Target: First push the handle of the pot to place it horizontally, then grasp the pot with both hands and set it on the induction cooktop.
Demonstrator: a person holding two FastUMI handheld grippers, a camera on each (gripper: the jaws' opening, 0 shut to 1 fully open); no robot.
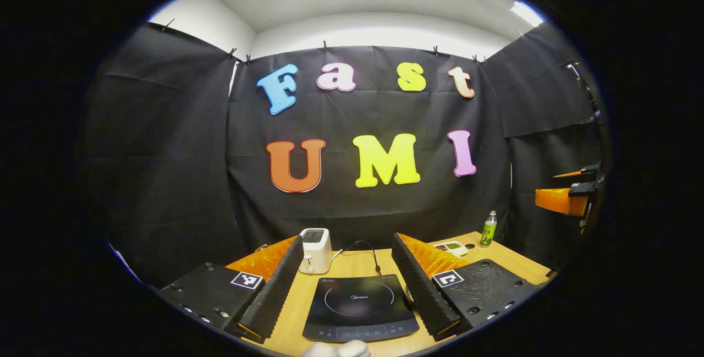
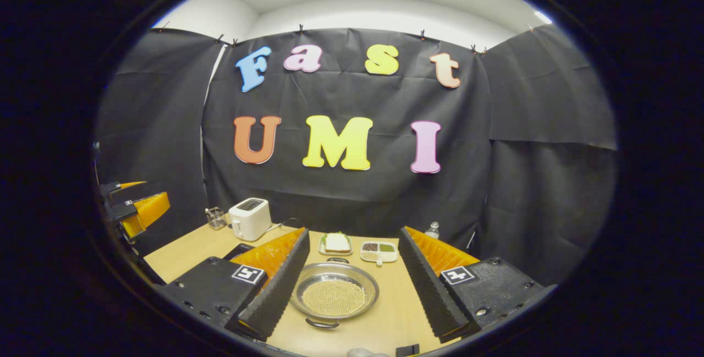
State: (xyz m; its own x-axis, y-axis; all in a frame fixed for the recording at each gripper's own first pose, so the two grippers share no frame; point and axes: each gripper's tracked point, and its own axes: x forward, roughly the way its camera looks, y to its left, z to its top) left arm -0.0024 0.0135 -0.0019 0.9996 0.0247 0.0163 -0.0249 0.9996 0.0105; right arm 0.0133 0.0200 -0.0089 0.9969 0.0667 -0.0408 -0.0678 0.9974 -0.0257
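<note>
Both grippers spread wide, holding nothing: left gripper (image 1: 352,283) above the induction cooktop (image 1: 360,307), right gripper (image 2: 352,285) above the pot (image 2: 334,294), whose near handle is partly cut off.

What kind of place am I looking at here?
Probably a mock kitchen set up in a cloth-walled booth: a wooden table carries an induction cooktop, a toaster and a pot of grains.

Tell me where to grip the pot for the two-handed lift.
By the two loop handles on the pot rim, one per gripper. They now sit near and far, so after turning them sideways, come in from left and right.
</note>
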